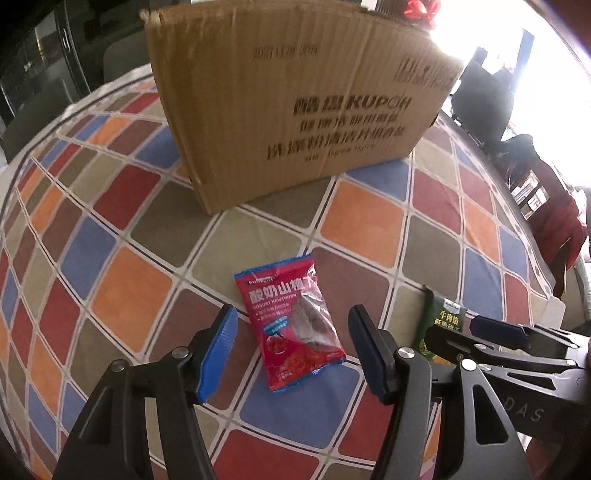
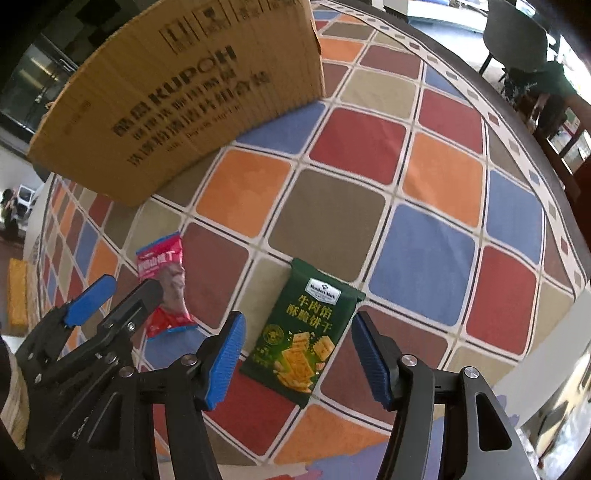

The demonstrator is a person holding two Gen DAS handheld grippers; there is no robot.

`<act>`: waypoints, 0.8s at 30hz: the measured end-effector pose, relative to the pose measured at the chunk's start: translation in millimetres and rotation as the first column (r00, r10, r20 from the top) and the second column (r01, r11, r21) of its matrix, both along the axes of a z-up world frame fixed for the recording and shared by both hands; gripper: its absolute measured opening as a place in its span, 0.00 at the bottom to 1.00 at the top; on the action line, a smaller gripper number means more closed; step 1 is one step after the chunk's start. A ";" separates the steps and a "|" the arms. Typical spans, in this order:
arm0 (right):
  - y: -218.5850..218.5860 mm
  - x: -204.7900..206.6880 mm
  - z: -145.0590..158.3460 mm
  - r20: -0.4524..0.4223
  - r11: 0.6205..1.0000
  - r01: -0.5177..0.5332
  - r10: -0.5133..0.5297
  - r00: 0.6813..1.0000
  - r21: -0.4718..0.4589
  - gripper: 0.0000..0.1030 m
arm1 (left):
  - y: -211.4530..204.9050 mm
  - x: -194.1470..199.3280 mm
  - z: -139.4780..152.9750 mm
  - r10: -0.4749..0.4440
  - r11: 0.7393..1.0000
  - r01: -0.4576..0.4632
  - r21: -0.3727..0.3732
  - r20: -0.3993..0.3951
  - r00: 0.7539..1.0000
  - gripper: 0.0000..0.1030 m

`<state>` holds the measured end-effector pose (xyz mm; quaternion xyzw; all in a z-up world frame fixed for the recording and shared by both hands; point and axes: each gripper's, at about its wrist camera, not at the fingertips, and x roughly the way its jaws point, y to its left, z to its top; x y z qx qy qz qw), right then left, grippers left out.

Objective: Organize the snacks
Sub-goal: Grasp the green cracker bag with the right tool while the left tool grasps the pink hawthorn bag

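A red yogurt-hawthorn snack packet (image 1: 291,325) lies flat on the checkered tablecloth, between the open fingers of my left gripper (image 1: 295,354), which hovers just above it. A dark green cracker packet (image 2: 304,332) lies flat between the open fingers of my right gripper (image 2: 299,358). In the left wrist view the green packet (image 1: 436,325) is partly hidden behind the right gripper (image 1: 476,336). In the right wrist view the red packet (image 2: 166,284) is partly covered by the left gripper (image 2: 122,295). A cardboard box (image 1: 295,99) stands behind both packets.
The table (image 2: 436,236) is covered by a cloth of red, orange, blue and brown squares. The box's side (image 2: 184,99) faces me; its opening is out of view. Chairs (image 2: 517,33) stand beyond the table's far edge.
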<state>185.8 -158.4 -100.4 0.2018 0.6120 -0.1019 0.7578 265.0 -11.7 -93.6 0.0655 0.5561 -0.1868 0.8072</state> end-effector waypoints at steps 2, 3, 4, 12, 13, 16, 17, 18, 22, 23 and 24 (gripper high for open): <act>-0.2 -0.8 -5.4 -0.015 1.000 0.010 -0.010 1.000 0.008 0.59 | -1.1 1.9 -4.3 0.005 1.000 -0.005 0.006 -0.011 1.000 0.60; -0.8 -0.6 -7.7 -0.022 1.000 0.015 -0.015 1.000 0.014 0.59 | -1.9 2.6 -6.4 0.004 1.000 -0.004 0.011 -0.014 1.000 0.60; -0.9 -0.6 -10.0 -0.027 1.000 0.019 -0.019 0.999 0.016 0.59 | -2.9 3.2 -8.1 0.005 1.000 -0.005 0.014 -0.017 1.000 0.60; -4.4 0.7 -18.9 -0.033 0.999 0.042 -0.042 0.999 0.011 0.59 | -13.8 6.3 -19.8 0.014 0.997 -0.013 0.074 -0.006 1.000 0.62; -4.0 1.0 -19.0 -0.031 0.999 0.041 -0.041 0.999 0.008 0.59 | -14.3 6.1 -20.7 0.017 0.996 -0.017 0.084 0.002 1.000 0.62; -4.9 2.4 -18.8 -0.030 0.999 0.035 -0.035 0.999 -0.004 0.59 | -14.4 5.9 -24.1 0.029 0.993 -0.030 0.111 0.014 0.999 0.62; -4.1 2.9 -18.6 -0.030 0.999 0.035 -0.035 0.999 -0.010 0.59 | -13.6 5.5 -25.7 0.032 0.992 -0.034 0.118 0.013 0.999 0.62; -3.5 3.3 -18.6 -0.028 0.999 0.035 -0.036 0.999 -0.015 0.59 | -13.0 4.7 -27.1 0.035 0.992 -0.036 0.124 0.013 0.999 0.62; 4.8 6.2 -17.7 -0.023 0.999 0.021 -0.022 0.999 -0.049 0.59 | -8.9 0.8 -25.7 0.025 0.995 -0.027 0.096 0.023 0.999 0.48; 9.1 6.5 -16.4 -0.023 0.998 0.014 -0.016 1.000 -0.059 0.61 | -8.5 -0.3 -25.4 0.020 0.995 -0.022 0.100 0.027 0.999 0.45; 12.9 7.5 -16.6 -0.023 0.997 0.003 -0.005 1.000 -0.072 0.61 | -8.0 -1.2 -25.3 0.015 0.995 -0.019 0.102 0.032 0.999 0.44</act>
